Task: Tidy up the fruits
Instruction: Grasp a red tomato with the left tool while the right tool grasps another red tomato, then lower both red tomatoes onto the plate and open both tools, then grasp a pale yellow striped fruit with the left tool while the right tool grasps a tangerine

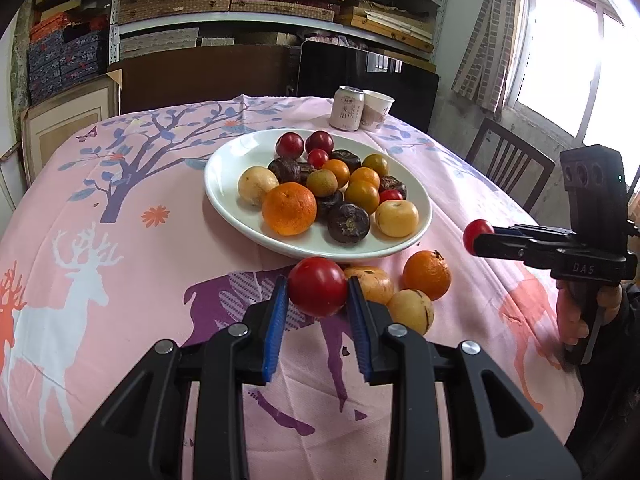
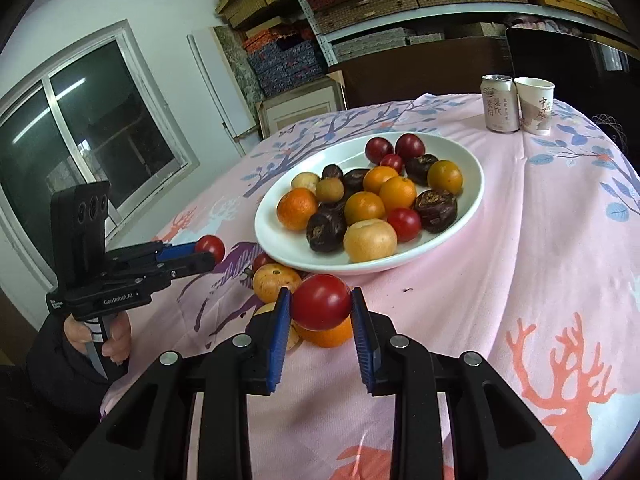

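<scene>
Each claw, left (image 1: pixel 318 292) and right (image 2: pixel 322 302), grips a red tomato; best carried gently to the plate's (image 1: pixel 224 200) bare ten-o'clock side.

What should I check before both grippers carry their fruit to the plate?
1. Left gripper shut on its round red fruit: ok.
2. Right gripper shut on the other round red fruit: ok.
3. Both fruits lifted off the pink deer-print tablecloth: cannot tell.
4. Bare space on the white oval plate: ok, on its left side.
5. Loose orange and yellow fruits left by the plate: not ok, still to collect.
</scene>
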`<action>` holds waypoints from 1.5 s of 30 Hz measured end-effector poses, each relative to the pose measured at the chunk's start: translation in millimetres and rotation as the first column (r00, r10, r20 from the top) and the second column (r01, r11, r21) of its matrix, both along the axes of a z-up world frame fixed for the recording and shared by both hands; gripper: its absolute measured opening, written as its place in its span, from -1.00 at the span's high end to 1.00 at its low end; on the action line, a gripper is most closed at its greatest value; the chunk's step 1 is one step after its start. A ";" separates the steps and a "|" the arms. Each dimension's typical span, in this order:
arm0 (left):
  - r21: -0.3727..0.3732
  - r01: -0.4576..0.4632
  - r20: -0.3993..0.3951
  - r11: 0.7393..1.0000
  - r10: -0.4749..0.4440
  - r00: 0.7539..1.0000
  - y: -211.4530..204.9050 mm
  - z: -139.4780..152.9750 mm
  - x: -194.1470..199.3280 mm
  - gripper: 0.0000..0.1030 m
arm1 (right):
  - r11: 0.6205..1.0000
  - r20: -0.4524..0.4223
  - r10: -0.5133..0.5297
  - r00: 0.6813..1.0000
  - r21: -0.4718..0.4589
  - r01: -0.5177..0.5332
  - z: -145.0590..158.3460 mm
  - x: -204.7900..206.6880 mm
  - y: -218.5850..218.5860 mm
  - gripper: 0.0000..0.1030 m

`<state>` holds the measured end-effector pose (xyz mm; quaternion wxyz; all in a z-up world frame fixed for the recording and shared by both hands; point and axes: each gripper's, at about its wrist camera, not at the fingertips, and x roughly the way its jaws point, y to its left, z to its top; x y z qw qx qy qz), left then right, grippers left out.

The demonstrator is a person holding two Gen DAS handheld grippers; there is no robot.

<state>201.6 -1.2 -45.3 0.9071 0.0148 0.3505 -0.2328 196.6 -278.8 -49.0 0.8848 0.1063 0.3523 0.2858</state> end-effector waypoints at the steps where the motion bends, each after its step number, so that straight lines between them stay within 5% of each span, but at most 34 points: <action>1: -0.009 0.002 0.003 1.000 -0.002 1.000 0.7 1.6 0.7 0.43 | 1.000 0.007 -0.020 1.000 0.010 0.020 1.2 0.6 -4.3 0.42; 5: -0.041 -0.002 -0.007 0.999 0.002 1.000 4.4 14.6 13.6 0.43 | 0.993 0.024 -0.093 0.995 0.071 0.091 18.2 11.7 -16.8 0.42; 13: -0.082 -0.060 -0.032 0.995 0.057 0.998 -3.8 55.9 80.2 0.43 | 0.984 0.088 -0.177 0.980 0.049 0.173 61.8 60.7 1.5 0.42; 22: -0.093 -0.154 -0.156 0.984 0.138 0.978 -15.1 32.4 164.8 0.43 | 0.982 0.034 -0.189 0.981 -0.004 0.190 33.3 129.1 27.8 0.37; 23: -0.092 -0.155 -0.165 0.984 0.138 0.977 -16.4 28.3 170.4 0.42 | 0.982 0.037 -0.188 0.981 -0.004 0.188 31.8 130.9 28.1 0.25; 26: -0.095 -0.158 -0.168 0.983 0.141 0.976 -18.0 21.3 177.6 0.05 | 0.980 0.066 -0.201 0.977 -0.005 0.201 32.3 128.8 26.0 -0.02; 28: -0.115 -0.175 -0.151 0.978 0.157 0.976 -15.4 23.3 174.9 -0.17 | 0.980 0.069 -0.201 0.977 0.011 0.201 33.2 124.3 22.0 -0.02; 37: -0.122 -0.118 -0.116 0.985 0.104 0.988 -1.1 32.7 106.1 -0.26 | 0.974 0.025 -0.224 0.974 0.037 0.223 25.1 88.3 -3.3 -0.05; 41: -0.013 -0.006 -0.083 1.000 0.005 0.997 -16.7 20.0 52.8 -0.26 | 0.972 0.004 -0.236 0.972 0.018 0.235 13.8 67.9 -13.3 -0.11; 45: 0.083 0.129 -0.044 0.988 -0.126 0.991 -45.0 4.8 0.4 -0.26 | 0.966 -0.009 -0.257 0.966 0.002 0.257 4.6 55.4 -21.8 -0.11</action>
